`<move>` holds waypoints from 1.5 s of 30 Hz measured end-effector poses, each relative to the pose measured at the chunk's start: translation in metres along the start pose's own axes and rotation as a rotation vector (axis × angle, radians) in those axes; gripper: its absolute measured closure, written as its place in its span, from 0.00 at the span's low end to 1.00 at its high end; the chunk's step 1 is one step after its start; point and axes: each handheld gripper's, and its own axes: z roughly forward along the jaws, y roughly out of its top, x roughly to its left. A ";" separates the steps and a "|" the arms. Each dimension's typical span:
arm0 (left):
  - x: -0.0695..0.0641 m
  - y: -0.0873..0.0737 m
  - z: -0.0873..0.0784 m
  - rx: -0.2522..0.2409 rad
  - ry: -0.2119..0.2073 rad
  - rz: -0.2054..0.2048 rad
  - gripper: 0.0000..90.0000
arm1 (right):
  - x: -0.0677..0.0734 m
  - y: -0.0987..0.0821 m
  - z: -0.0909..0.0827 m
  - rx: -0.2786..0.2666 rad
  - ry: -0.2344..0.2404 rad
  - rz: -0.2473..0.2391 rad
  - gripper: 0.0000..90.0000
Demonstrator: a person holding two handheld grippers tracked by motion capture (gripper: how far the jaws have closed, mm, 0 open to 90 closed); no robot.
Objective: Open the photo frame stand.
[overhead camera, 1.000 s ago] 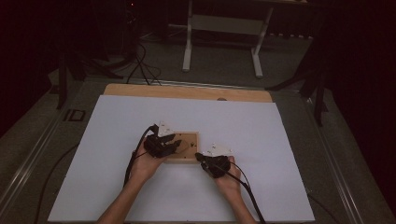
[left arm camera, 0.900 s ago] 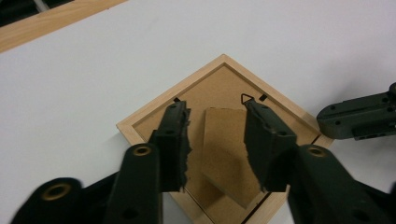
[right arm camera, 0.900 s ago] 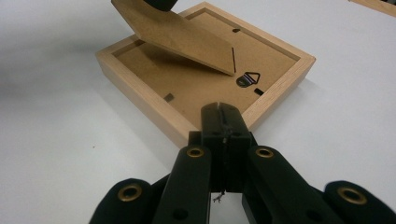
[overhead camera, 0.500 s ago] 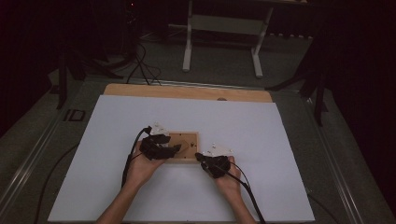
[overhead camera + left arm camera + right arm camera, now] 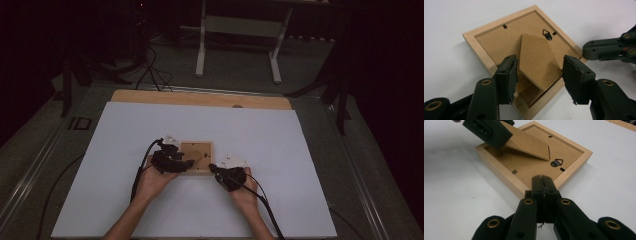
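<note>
A light wooden picture frame (image 5: 200,148) lies face down on the white table. Its brown back (image 5: 499,42) bears a metal hanger (image 5: 547,33), and its stand flap (image 5: 536,57) is tilted up. My left gripper (image 5: 541,80) is open astride the flap's wide end. Its jaws have just been closing a little, with the flap between them and the pads (image 5: 510,75) close beside its edges. In the high view the left gripper (image 5: 189,163) reaches over the frame's left part. My right gripper (image 5: 541,178) is shut on nothing, its tip against the frame's (image 5: 574,147) near corner. From above, the right gripper (image 5: 212,166) is at the frame's front right corner.
The white sheet (image 5: 125,200) covers most of a wooden tabletop (image 5: 200,97) and lies bare around the frame. Cables (image 5: 137,175) trail from both grippers toward the front edge. Beyond the table a white stand (image 5: 240,30) rises from a dark floor.
The left hand has edged slightly toward the table's front at the frame's left side. The right gripper and the frame have stayed put.
</note>
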 end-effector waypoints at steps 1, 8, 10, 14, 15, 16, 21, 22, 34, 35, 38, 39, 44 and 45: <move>0.000 0.000 0.000 0.004 -0.004 -0.006 0.53 | 0.000 0.000 0.000 0.000 0.000 0.001 1.00; 0.002 0.006 0.004 0.026 -0.027 -0.026 0.56 | 0.000 0.000 0.000 -0.001 0.000 0.000 1.00; 0.003 0.006 0.004 0.033 -0.033 -0.036 0.56 | 0.000 0.000 0.000 -0.001 0.000 0.000 1.00; 0.002 0.007 0.005 0.045 -0.022 -0.026 0.57 | 0.000 0.000 0.000 -0.002 0.000 0.000 1.00; 0.001 0.007 0.005 0.052 -0.015 -0.018 0.57 | 0.000 0.000 0.000 -0.002 0.000 0.000 1.00; 0.001 0.007 0.005 0.051 -0.009 -0.009 0.57 | 0.000 0.000 0.000 -0.002 0.000 -0.001 1.00; -0.003 0.007 0.005 0.044 0.016 0.028 0.58 | -0.001 0.000 0.000 0.000 0.009 0.006 1.00; -0.004 0.007 0.005 0.039 0.022 0.034 0.58 | -0.002 0.000 0.000 0.001 0.016 0.011 1.00; -0.017 0.002 0.001 -0.014 0.080 0.137 0.58 | -0.010 0.004 -0.009 -0.017 0.033 0.059 0.89; -0.018 0.002 0.001 -0.018 0.084 0.143 0.58 | -0.012 0.005 -0.011 -0.020 0.030 0.064 0.89; -0.019 0.000 0.000 -0.025 0.094 0.154 0.58 | -0.016 0.007 -0.014 -0.020 0.030 0.073 0.87; -0.019 -0.001 0.000 -0.028 0.096 0.155 0.58 | -0.017 0.008 -0.015 -0.018 0.029 0.073 0.87; -0.021 -0.005 -0.001 -0.049 0.099 0.164 0.58 | -0.018 0.011 -0.016 -0.008 0.029 0.057 0.84; -0.021 -0.006 -0.002 -0.054 0.103 0.173 0.58 | -0.019 0.011 -0.016 -0.005 0.029 0.054 0.84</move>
